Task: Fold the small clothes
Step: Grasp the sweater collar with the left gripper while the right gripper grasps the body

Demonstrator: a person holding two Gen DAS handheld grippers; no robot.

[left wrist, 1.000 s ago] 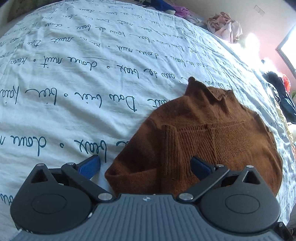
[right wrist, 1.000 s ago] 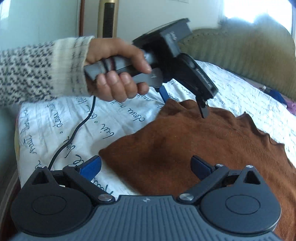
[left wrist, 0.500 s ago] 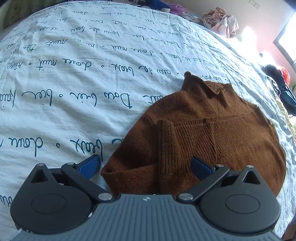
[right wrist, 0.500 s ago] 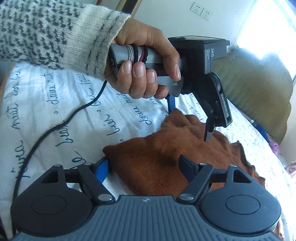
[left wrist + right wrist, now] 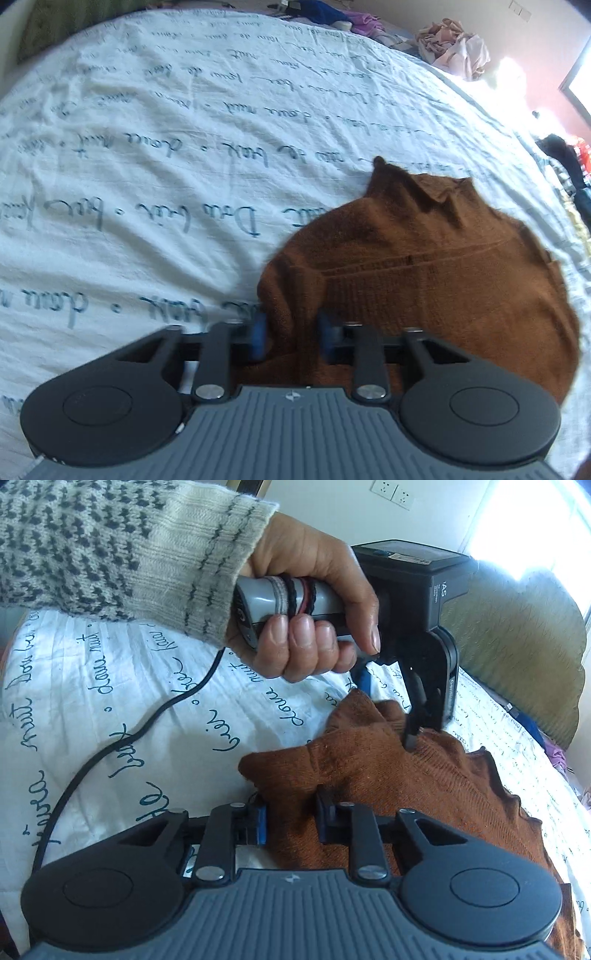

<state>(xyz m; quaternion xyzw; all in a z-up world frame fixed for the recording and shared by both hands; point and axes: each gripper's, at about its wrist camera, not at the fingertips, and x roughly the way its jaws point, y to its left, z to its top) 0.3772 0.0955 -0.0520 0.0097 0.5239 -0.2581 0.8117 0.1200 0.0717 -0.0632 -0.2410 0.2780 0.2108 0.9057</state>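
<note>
A brown knit sweater (image 5: 443, 280) is spread on the bed sheet (image 5: 184, 147), the white one printed with blue handwriting, toward the right side in the left wrist view. Its near edge is bunched up between the blue pads of the left gripper (image 5: 291, 336), whose jaws have just been closing and are now narrow, pinched on the fabric. Same story for the right gripper (image 5: 291, 821): jaws just closed in, and a fold of the sweater's corner is squeezed between the pads. In the right wrist view the left gripper is seen held by a hand (image 5: 314, 605) in a patterned knit sleeve (image 5: 110, 542), with a black cable (image 5: 110, 746) trailed across the sheet.
</note>
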